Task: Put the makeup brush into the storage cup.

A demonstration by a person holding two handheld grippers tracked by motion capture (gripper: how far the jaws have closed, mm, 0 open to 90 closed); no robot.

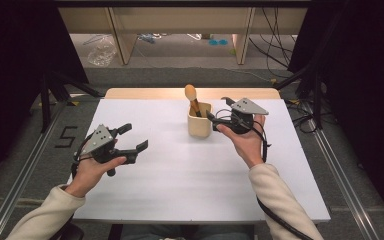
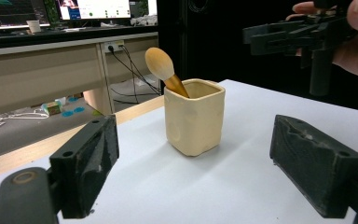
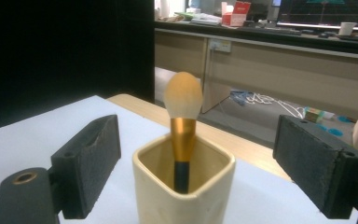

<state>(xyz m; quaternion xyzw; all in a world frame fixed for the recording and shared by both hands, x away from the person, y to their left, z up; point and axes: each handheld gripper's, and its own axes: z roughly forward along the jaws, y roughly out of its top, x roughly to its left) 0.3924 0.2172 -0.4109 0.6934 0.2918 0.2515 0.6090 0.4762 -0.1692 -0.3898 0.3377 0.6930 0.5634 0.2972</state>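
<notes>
Cream sleeves come in from the near edge of the white table, one forearm on each side. On the left, the person's left hand holds the left gripper low over the table, its jaws spread wide with nothing between them, well apart from the cup. Toward the middle, near the far edge, stands a cream cup, upright on the table, with a makeup brush leaning inside it, handle down and soft orange head up above the rim. Just right of the cup, the right hand holds the right gripper pointing at it; its jaws stand wide open on either side of the cup, touching nothing.
</notes>
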